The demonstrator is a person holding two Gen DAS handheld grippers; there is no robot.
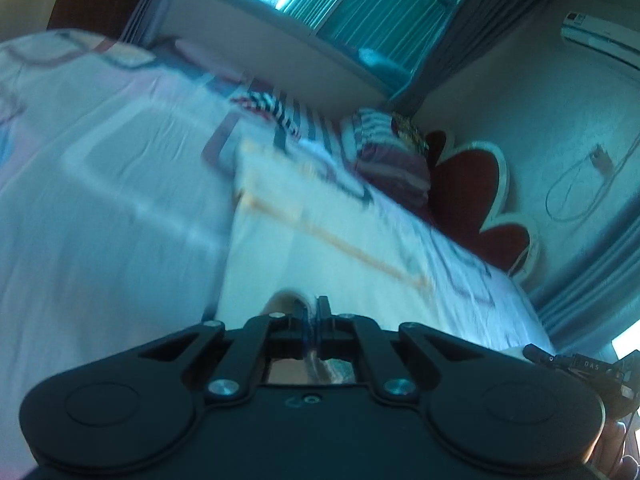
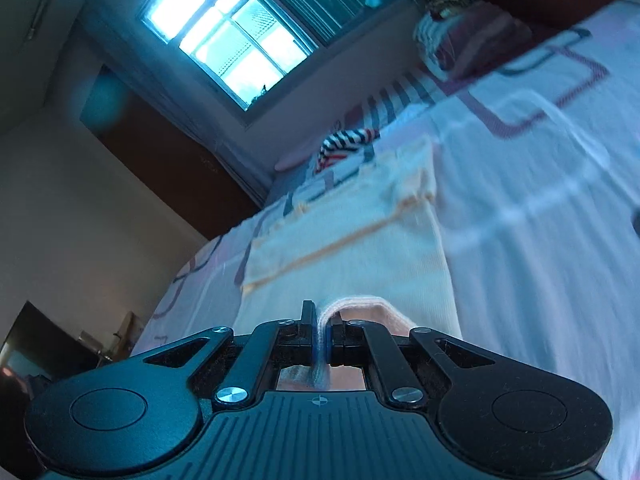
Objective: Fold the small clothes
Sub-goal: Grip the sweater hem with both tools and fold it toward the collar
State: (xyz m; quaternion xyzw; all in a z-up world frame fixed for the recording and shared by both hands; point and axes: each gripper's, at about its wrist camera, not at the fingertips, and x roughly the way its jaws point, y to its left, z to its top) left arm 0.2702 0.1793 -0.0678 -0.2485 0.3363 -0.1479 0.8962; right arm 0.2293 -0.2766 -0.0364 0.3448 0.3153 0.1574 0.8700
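A small pale cream garment (image 1: 304, 216) with orange seam lines lies spread on the bed; it also shows in the right wrist view (image 2: 352, 240). My left gripper (image 1: 313, 312) is shut on the garment's near edge, with a fold of cloth bunched at the fingers. My right gripper (image 2: 320, 320) is shut on the garment's near edge too, a pinkish hem (image 2: 360, 308) squeezed between its pads. The left view is motion-blurred.
The bed has a white sheet (image 1: 100, 152) with a pink and grey line pattern. A striped black, white and red cloth (image 2: 344, 142) lies farther up the bed. Striped pillows (image 1: 388, 152) rest against a dark red headboard (image 1: 472, 172). A window (image 2: 228, 36) is behind.
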